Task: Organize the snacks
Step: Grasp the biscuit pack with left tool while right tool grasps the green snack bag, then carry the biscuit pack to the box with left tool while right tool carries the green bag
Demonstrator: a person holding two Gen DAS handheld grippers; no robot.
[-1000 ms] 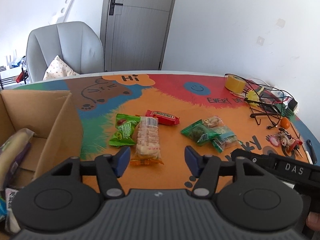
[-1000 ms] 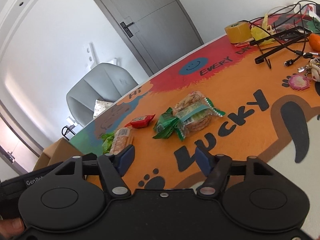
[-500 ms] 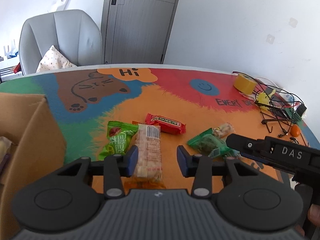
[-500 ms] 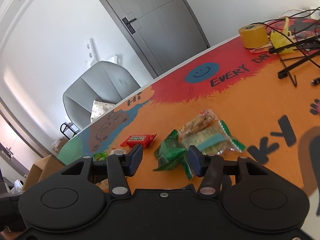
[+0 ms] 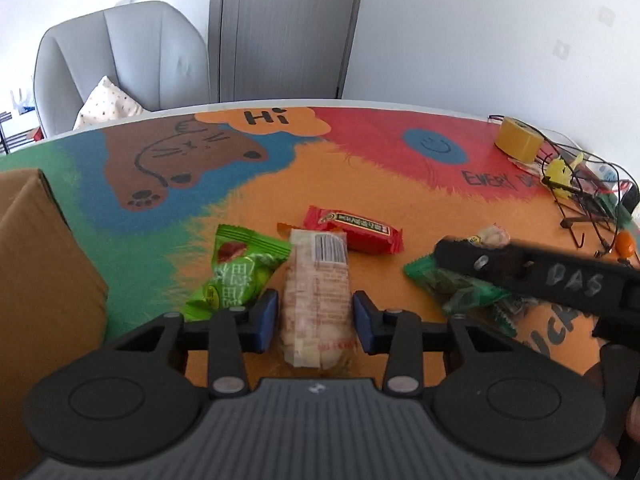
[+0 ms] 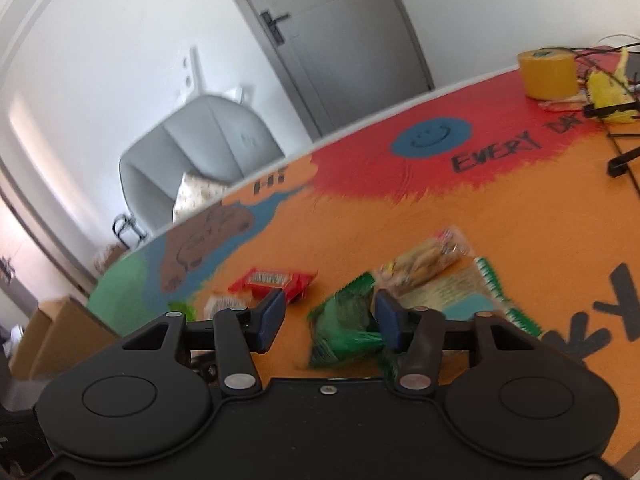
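- Clear plastic wraps the pale biscuit pack point(image 5: 316, 300), which lies on the table point(image 5: 360, 184) with a barcode at its far end.
- That pack sits between the blue pads point(image 5: 266, 320) of the left gripper point(image 5: 315, 320). The jaws are spread, with a pad close on each side, not squeezing it.
- One bright green snack bag point(image 5: 236, 276) lies just left of it, touching its edge. The writing on it is not clear enough to read.
- One red candy bar point(image 5: 354, 230) lies just behind it, with a yellow label too small to read.
- Off to the right lies a little pile of more snacks: a dark green packet point(image 6: 344, 324), a clear pack of brown biscuits point(image 6: 424, 262) and a green and white striped packet point(image 6: 468, 296).
- The right gripper point(image 6: 330, 322) has its jaws spread around the dark green packet, one pad right by its edge. This view is blurry.
- From the left camera, the right gripper's black side shows the letters "DAS".
- The table picture says "Hi", "EVERY" and "CK", with one blue smiley face and one brown cat.
- One brown cardboard box point(image 5: 40, 280) stands at the left.
- One roll of yellow tape point(image 5: 518, 140) sits far right, near tangled black wires point(image 5: 588, 200).
- One grey chair point(image 5: 120, 60) with a dotted cushion stands behind the table, in front of a grey door point(image 5: 280, 28).
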